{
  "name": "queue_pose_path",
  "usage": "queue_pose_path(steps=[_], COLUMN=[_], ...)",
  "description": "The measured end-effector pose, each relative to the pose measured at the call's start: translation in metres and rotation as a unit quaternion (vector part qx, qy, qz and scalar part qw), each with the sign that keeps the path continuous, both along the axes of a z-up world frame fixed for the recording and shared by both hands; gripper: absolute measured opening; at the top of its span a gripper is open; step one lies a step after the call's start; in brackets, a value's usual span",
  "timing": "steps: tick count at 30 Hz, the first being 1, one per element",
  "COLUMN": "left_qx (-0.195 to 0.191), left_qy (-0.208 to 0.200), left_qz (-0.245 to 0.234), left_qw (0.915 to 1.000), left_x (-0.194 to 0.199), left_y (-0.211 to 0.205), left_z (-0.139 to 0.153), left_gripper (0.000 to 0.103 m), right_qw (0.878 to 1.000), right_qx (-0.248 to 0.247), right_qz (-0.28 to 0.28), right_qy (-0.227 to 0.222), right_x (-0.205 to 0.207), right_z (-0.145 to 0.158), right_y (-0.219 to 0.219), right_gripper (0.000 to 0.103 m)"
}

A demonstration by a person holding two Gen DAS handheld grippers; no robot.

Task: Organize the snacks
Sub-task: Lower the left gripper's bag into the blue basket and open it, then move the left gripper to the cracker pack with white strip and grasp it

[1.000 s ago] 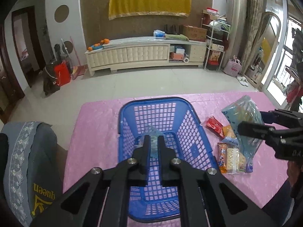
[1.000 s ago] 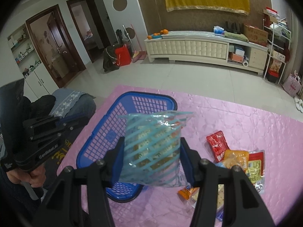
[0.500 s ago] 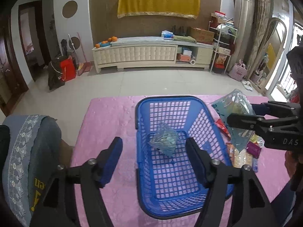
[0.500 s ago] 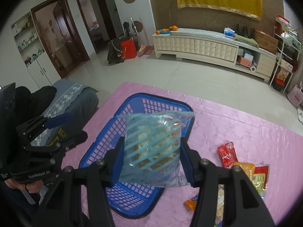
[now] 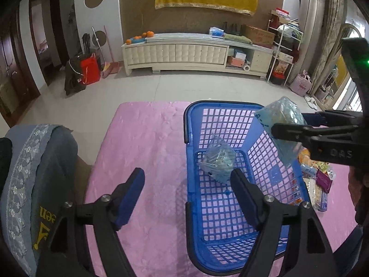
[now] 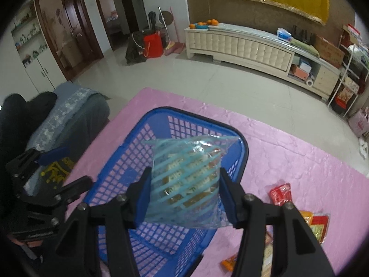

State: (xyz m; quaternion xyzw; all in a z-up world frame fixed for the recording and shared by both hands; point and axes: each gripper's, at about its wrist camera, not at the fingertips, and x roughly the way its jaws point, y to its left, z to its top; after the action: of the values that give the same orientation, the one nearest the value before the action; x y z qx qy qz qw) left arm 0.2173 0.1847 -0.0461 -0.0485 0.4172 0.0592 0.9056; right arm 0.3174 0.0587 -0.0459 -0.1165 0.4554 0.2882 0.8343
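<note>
- Both feeds are evenly lit and fairly soft; I see daylight coming in from the window (image 5: 350,97) at the right edge of the left wrist view, blown out white.
- Floor tiles (image 5: 129,87) carry a dull sheen, no hard glare.
- Shadows are faint; only a soft one under the blue basket (image 6: 147,147).
- Heavy fisheye: the cabinet (image 6: 242,46) bows, and black vignette fills the corners.
- Centre is sharp, the edges smear slightly.
- Near gripper arms look dark, detail lost in black plastic.
- Green LED flare at the far right of the left feed.
</note>
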Motion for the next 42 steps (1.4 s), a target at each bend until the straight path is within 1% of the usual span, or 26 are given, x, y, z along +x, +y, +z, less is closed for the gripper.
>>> queue_pose_path(steps=[3, 4, 5, 6, 7, 8, 9, 12, 14, 18, 25, 26, 27, 29, 31, 37, 42], left_qx=[-0.004, -0.006, -0.009, -0.010, -0.009, -0.008, -0.006, -0.009, -0.012, -0.012, 0.006, 0.007, 0.005, 0.002, 0.001, 0.003, 0.007], left_qy=[-0.005, -0.005, -0.003, -0.001, 0.000, -0.002, -0.003, -0.010, -0.012, -0.016, -0.036, -0.040, -0.044, -0.053, -0.054, -0.064, -0.057], left_qz=[0.006, 0.009, 0.009, 0.009, 0.009, 0.008, 0.009, 0.010, 0.011, 0.008, -0.005, -0.005, -0.004, -0.005, -0.009, -0.039, -0.066], left_qw=[1.0000, 0.9999, 0.9999, 0.9999, 0.9999, 0.9999, 0.9999, 0.9999, 0.9998, 0.9998, 0.9993, 0.9992, 0.9990, 0.9986, 0.9985, 0.9972, 0.9962], left_x=[-0.001, -0.001, -0.001, -0.001, -0.003, -0.004, -0.006, -0.013, -0.015, -0.024, -0.048, -0.051, -0.054, -0.063, -0.067, -0.078, -0.076], left_y=[0.002, 0.004, 0.004, 0.004, 0.003, 0.002, 0.001, -0.005, -0.009, -0.018, -0.047, -0.049, -0.051, -0.058, -0.062, -0.096, -0.125], left_z=[-0.002, -0.002, -0.004, -0.004, -0.004, -0.003, -0.002, 0.003, 0.005, 0.012, 0.034, 0.036, 0.039, 0.043, 0.046, 0.052, 0.046], left_gripper=[0.075, 0.075, 0.075, 0.075, 0.075, 0.075, 0.075, 0.075, 0.075, 0.075, 0.075, 0.077, 0.082, 0.083, 0.083, 0.083, 0.083], right_qw=[1.000, 1.000, 1.000, 1.000, 1.000, 1.000, 0.999, 0.999, 0.998, 0.998, 0.997, 0.997, 0.997, 0.997, 0.996, 0.995, 0.994], right_qx=[-0.010, -0.014, -0.020, -0.028, -0.026, -0.018, -0.011, 0.017, 0.021, 0.026, 0.025, 0.024, 0.026, 0.029, 0.026, 0.028, 0.025], right_qz=[0.000, 0.002, 0.000, -0.003, -0.004, -0.014, -0.021, -0.023, -0.021, -0.025, -0.030, -0.032, -0.034, -0.035, -0.042, -0.057, -0.071], right_qy=[-0.001, 0.000, -0.001, -0.007, -0.010, -0.020, -0.028, -0.043, -0.049, -0.052, -0.063, -0.062, -0.061, -0.062, -0.071, -0.082, -0.078], right_x=[0.010, 0.013, 0.015, 0.017, 0.016, 0.015, 0.013, 0.001, -0.009, -0.021, -0.044, -0.049, -0.053, -0.059, -0.068, -0.086, -0.095], right_z=[-0.009, -0.013, -0.015, -0.018, -0.019, -0.018, -0.015, -0.003, 0.004, 0.015, 0.037, 0.041, 0.044, 0.049, 0.055, 0.065, 0.067], right_y=[0.004, 0.006, 0.006, 0.005, 0.004, 0.000, -0.004, -0.017, -0.023, -0.033, -0.052, -0.057, -0.061, -0.067, -0.077, -0.105, -0.133], right_gripper=[0.060, 0.062, 0.066, 0.079, 0.087, 0.098, 0.101, 0.101, 0.101, 0.101, 0.101, 0.101, 0.101, 0.101, 0.101, 0.101, 0.101])
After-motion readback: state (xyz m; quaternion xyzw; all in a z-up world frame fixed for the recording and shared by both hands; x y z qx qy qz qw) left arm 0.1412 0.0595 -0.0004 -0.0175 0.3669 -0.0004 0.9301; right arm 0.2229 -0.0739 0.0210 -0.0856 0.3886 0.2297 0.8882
